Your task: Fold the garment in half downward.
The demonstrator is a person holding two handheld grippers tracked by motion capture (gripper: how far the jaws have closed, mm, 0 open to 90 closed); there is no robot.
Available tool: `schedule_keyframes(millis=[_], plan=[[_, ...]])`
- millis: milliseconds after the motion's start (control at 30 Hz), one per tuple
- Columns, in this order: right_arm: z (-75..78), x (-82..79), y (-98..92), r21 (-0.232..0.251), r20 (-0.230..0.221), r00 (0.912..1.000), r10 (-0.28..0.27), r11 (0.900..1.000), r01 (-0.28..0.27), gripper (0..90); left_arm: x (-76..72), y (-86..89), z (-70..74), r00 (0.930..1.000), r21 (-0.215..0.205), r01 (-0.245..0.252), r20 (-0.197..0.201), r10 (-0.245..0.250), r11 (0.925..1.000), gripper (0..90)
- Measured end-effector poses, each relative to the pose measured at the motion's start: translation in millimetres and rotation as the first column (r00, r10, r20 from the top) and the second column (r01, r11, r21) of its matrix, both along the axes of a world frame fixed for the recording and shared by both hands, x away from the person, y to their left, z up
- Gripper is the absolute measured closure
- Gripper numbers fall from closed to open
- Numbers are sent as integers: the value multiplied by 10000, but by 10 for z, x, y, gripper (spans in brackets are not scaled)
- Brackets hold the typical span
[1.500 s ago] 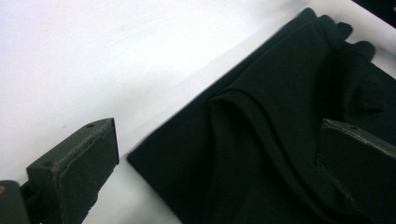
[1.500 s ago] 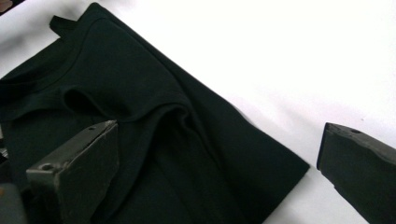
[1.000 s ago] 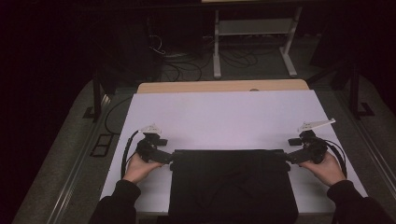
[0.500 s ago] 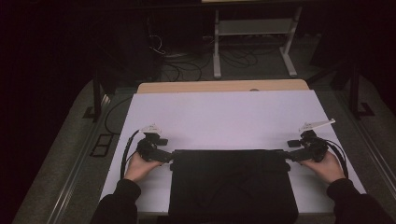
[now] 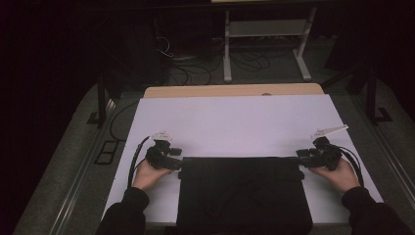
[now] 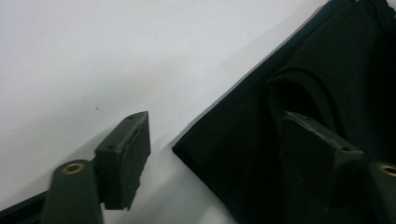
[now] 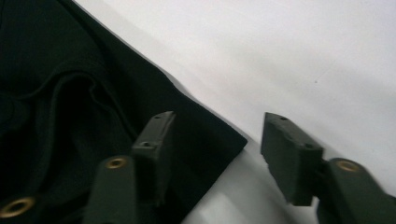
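In the high view, a black garment, folded flat and probably a shirt though the dim light hides its detail, lies at the near edge of the white table, its far corners flanked by the two hands. The left claw sits at the far-left corner and the right claw at the far-right corner, just where they were a second ago; the hands have not shifted, but both claws have just been closing. In the left gripper view, the left claw is half narrowed, one jaw on bare table and the other over the dark fabric, with the corner between them and a gap still showing, so nothing is pinched yet. In the right gripper view, the right claw stands likewise: one jaw over the cloth, the other off it on white table, corner between, pads not yet pressing. Judging by this, the grasp on both corners is moments from completing, ready for a lift or fold.
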State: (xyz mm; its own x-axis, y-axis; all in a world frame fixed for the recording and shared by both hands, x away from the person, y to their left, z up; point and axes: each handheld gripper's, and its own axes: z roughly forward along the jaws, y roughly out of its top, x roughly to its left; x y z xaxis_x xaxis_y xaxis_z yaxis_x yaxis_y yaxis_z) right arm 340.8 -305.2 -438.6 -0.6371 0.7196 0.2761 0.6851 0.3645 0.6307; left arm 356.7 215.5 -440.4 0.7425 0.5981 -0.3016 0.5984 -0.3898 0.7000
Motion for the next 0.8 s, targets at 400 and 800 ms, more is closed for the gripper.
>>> schedule_keyframes(millis=[400,800], plan=[[-22,16,11,-139,-27,9996,-278,9995,277,622,40,-38,-39,9998,206,-161,-65,163,9997,612],[-42,16,35,-213,-403,9989,-233,9995,225,866,28,-71,-8,9999,564,-39,-91,44,9984,869]])
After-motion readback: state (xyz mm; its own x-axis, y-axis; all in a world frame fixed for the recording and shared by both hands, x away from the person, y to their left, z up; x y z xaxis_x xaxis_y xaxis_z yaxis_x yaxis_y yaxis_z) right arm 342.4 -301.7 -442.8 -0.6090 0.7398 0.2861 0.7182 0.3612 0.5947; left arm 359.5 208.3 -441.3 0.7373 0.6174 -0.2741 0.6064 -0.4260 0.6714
